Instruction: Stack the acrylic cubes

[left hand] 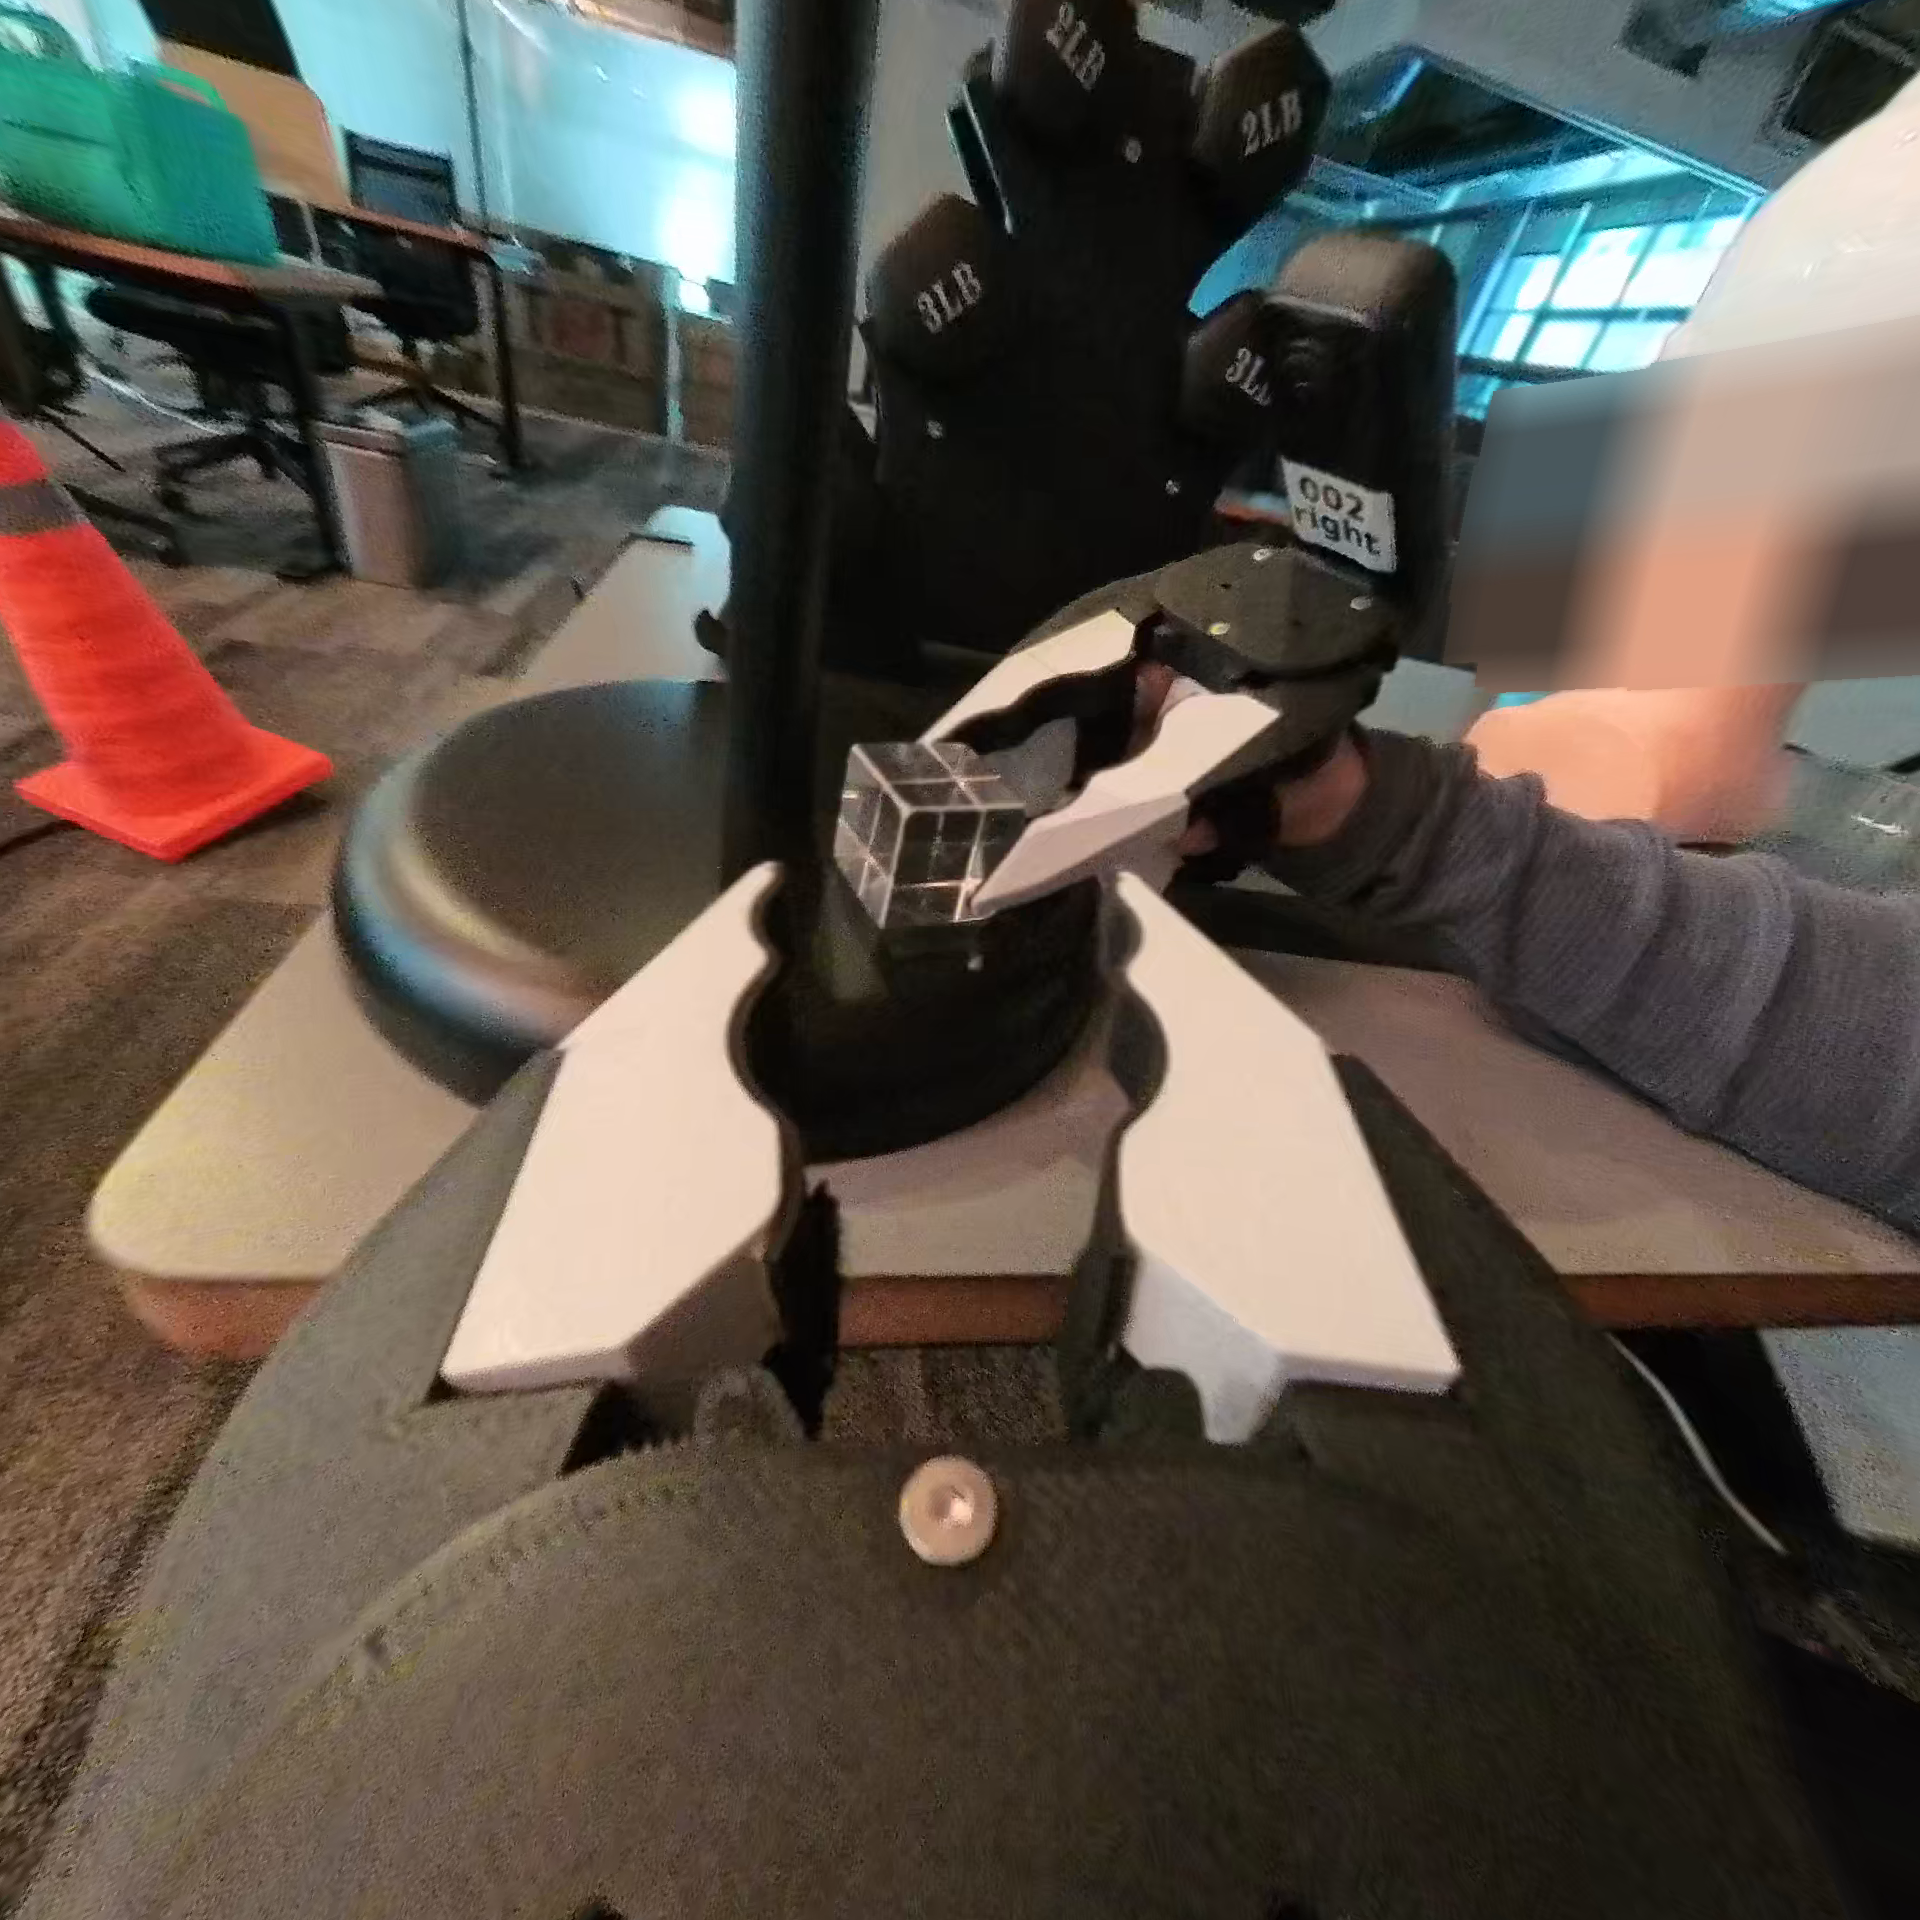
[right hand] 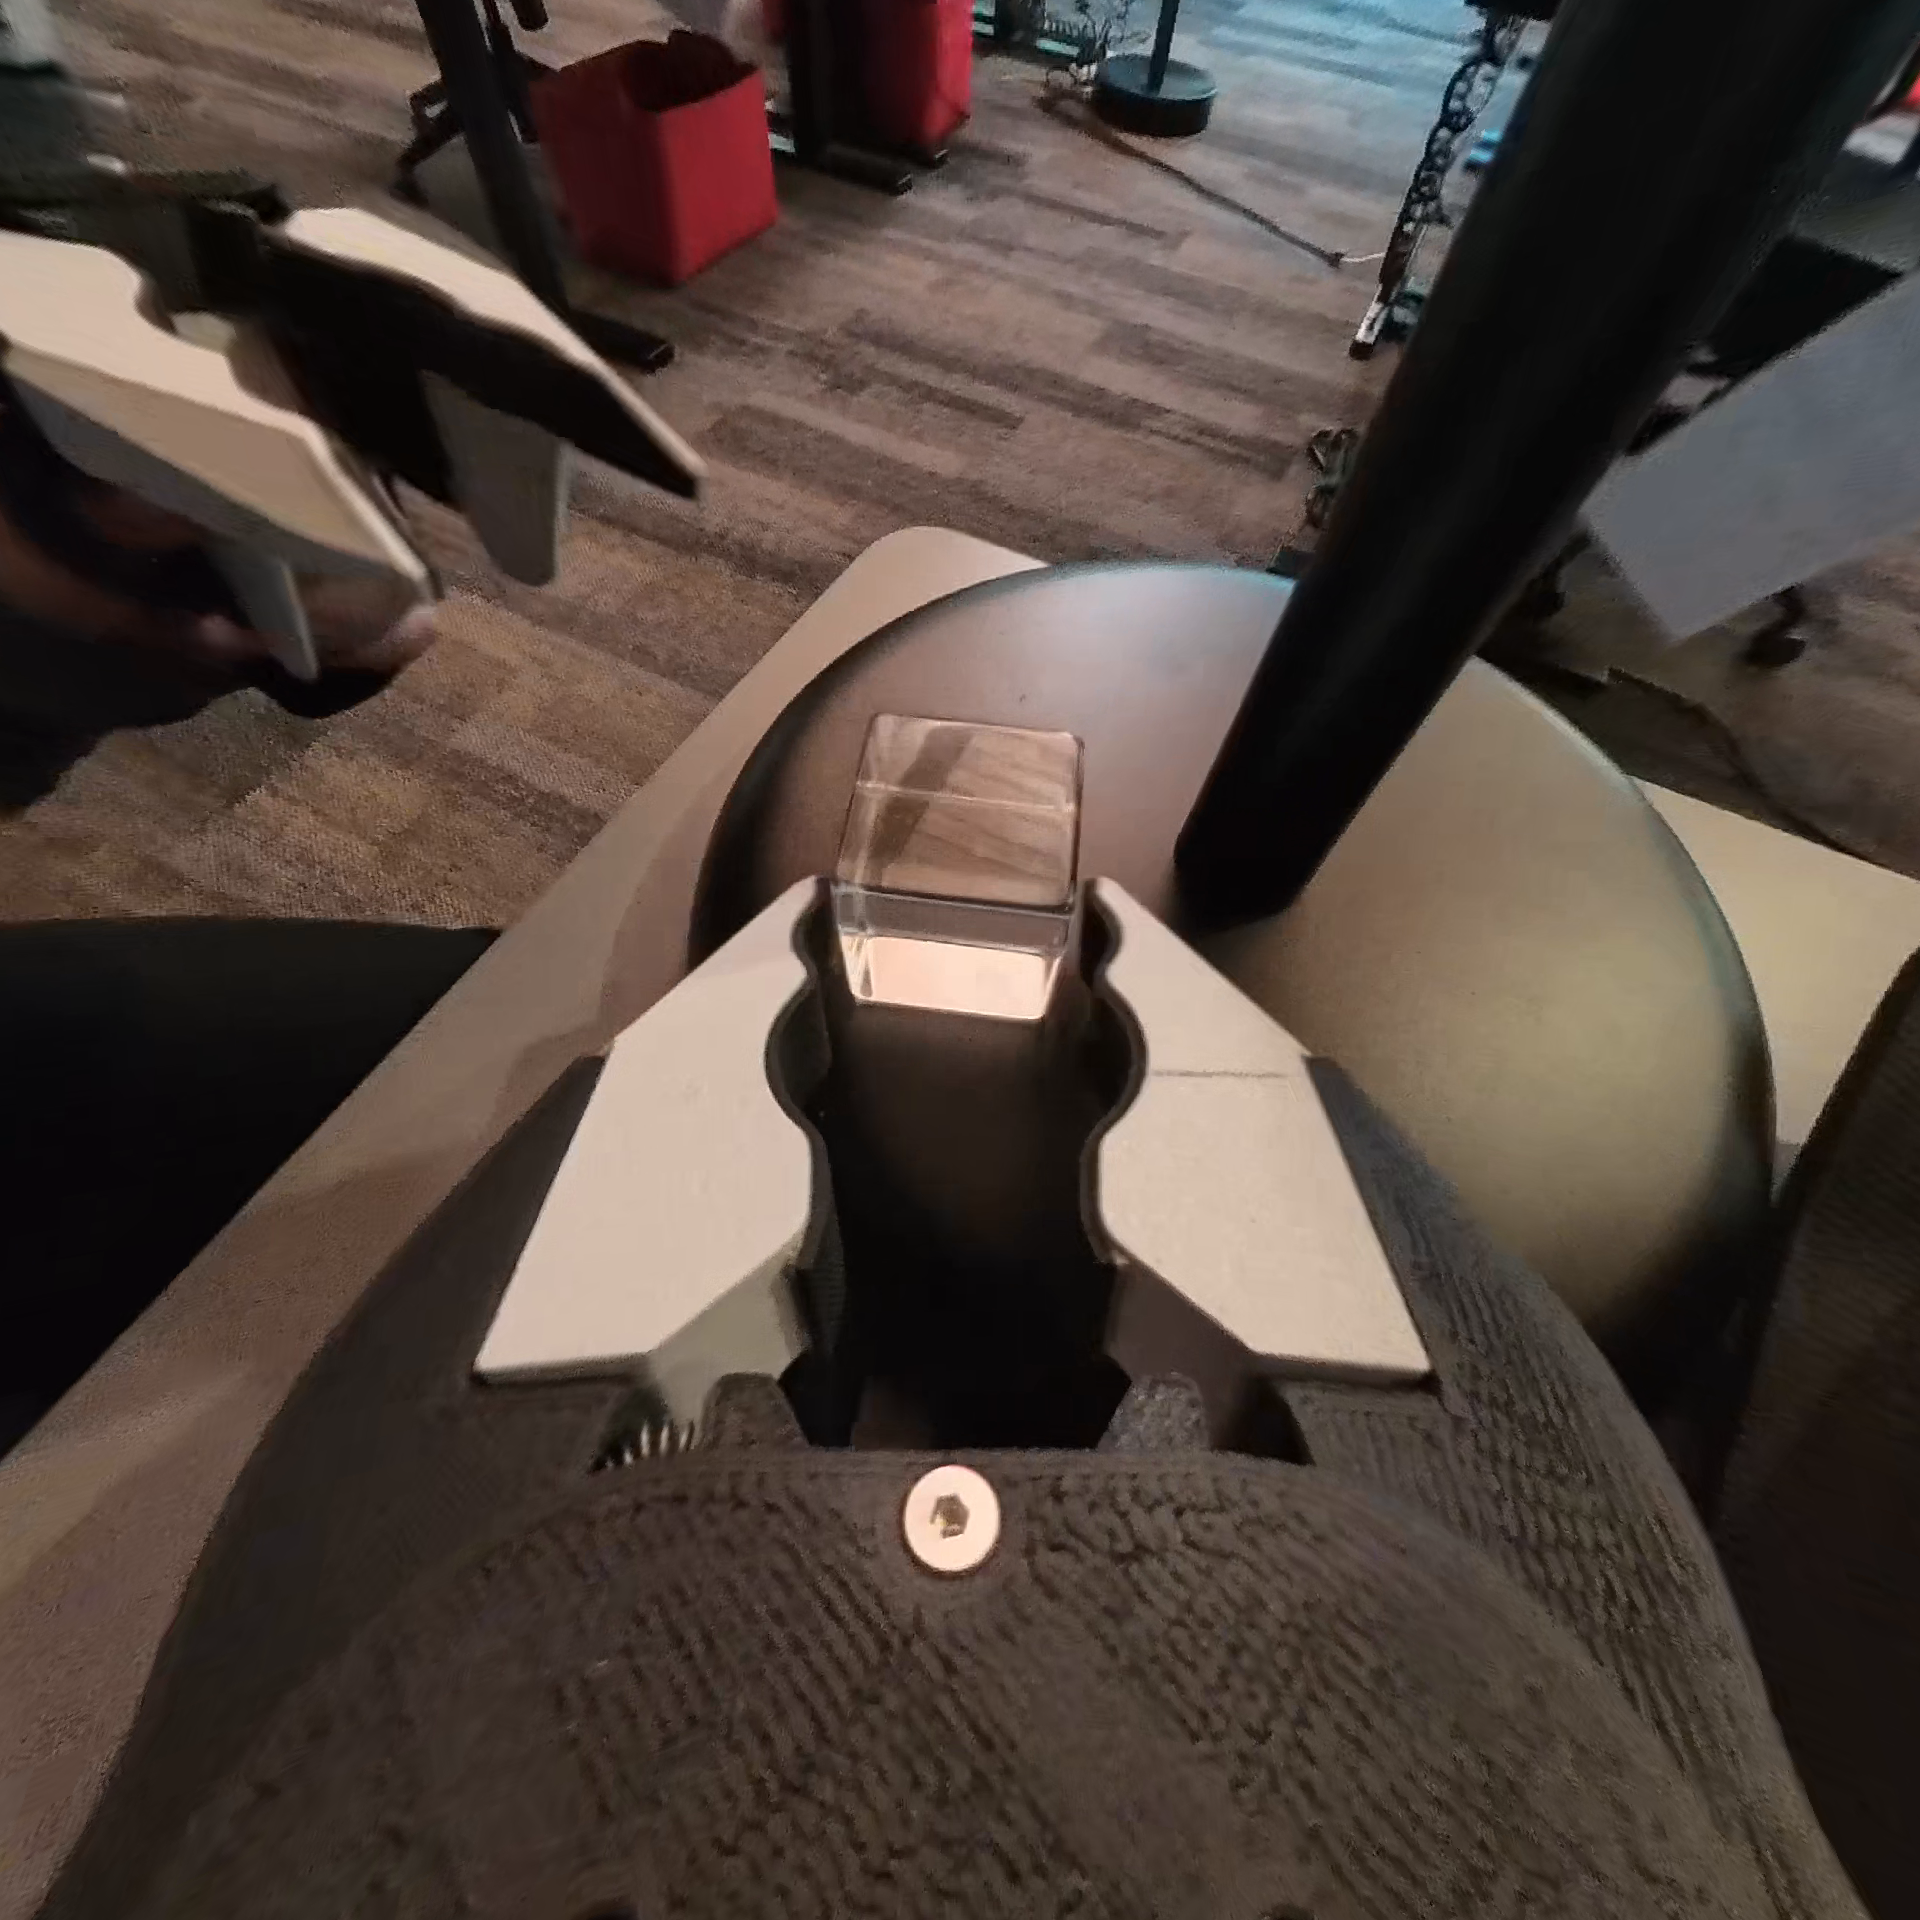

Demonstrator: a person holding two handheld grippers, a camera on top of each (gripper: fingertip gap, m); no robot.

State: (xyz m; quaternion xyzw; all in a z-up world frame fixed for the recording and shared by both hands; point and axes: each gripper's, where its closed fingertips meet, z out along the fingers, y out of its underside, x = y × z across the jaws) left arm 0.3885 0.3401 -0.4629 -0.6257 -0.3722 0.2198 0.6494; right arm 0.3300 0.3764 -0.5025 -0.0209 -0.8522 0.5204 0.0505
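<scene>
Right gripper (right hand: 956, 935): clamped on a clear cube (right hand: 961, 842) at centre frame, both fingertips pressed to its sides; cube held just above the round black stand base (right hand: 1558, 1039) on the table (left hand: 260, 1143)
Left gripper (left hand: 951, 914): jaws wide apart, holding nothing; upper left in the right wrist view, apart from the cube

A clear cube (right hand: 961, 883), tilted, sits clamped between the right tool's (right hand: 956, 914) fingertips above a round black base (right hand: 1455, 1039).

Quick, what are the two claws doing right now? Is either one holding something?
Left claw: open, holding nothing.
Right claw: closed on a clear cube, one finger against each side, above the round black base.
</scene>
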